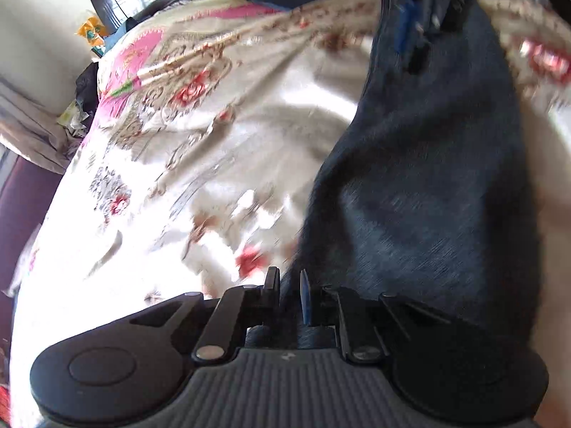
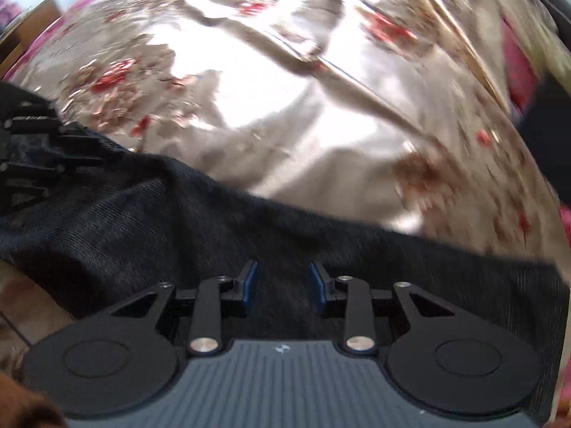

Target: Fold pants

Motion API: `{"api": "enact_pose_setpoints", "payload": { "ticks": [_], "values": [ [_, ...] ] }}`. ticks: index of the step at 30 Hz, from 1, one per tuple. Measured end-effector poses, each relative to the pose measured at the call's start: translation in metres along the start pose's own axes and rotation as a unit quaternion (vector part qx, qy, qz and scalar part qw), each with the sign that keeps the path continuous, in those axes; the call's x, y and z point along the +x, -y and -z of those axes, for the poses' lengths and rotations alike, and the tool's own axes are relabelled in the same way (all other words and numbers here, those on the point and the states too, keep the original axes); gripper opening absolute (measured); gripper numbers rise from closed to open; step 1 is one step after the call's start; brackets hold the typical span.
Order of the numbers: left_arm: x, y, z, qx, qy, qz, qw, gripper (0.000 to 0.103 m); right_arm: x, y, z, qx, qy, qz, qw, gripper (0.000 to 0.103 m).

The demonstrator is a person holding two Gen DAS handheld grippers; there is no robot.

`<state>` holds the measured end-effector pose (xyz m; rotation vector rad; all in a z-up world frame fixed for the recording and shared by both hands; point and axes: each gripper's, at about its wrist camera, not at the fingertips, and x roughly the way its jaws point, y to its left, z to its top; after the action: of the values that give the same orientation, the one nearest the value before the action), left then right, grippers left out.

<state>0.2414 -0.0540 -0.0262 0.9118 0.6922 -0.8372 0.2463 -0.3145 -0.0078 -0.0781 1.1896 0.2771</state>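
Two grippers at work on dark pants [image 1: 428,178], spread over floral bedspread [image 1: 171,135].

Step in hand, likely: carrying one end of pants over for fold.

Left gripper [image 1: 289,285]: jaws narrow, pinching pants edge; cloth runs up and away toward right gripper.

Right gripper [image 2: 282,281]: jaws partly apart, pants fabric between and under blue pads [image 2: 249,281]; pads seemingly not pressing.

Next move calls for: right jaws closing on edge, then both ends lifting together, cloth kept taut.

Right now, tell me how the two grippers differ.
The left gripper has its jaws nearly together, pinching the dark pants; the right gripper has its jaws clearly apart, fabric loose between them. Both point down at the pants on the floral bedspread.
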Motion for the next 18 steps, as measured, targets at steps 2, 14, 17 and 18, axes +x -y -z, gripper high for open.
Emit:
{"api": "enact_pose_setpoints", "payload": {
  "ticks": [2, 14, 17, 18],
  "values": [
    [-0.007, 0.019, -0.003, 0.001, -0.003, 0.048, 0.9988, 0.03, 0.006, 0.027, 0.029, 0.042, -0.048, 0.038, 0.997, 0.026],
    [-0.037, 0.072, -0.006, 0.114, -0.052, 0.099, 0.9872, 0.023, -0.056, 0.064, 0.061, 0.199, 0.045, -0.001, 0.979, 0.019],
    [-0.034, 0.077, -0.008, 0.111, -0.06, 0.107, 0.9863, 0.025, -0.052, 0.021, 0.07, 0.206, 0.064, -0.108, 0.971, 0.019],
    [-0.03, 0.081, -0.004, 0.122, -0.067, 0.104, 0.9847, 0.025, -0.046, 0.005, 0.072, 0.203, 0.06, -0.15, 0.966, 0.019]
  ]
}}
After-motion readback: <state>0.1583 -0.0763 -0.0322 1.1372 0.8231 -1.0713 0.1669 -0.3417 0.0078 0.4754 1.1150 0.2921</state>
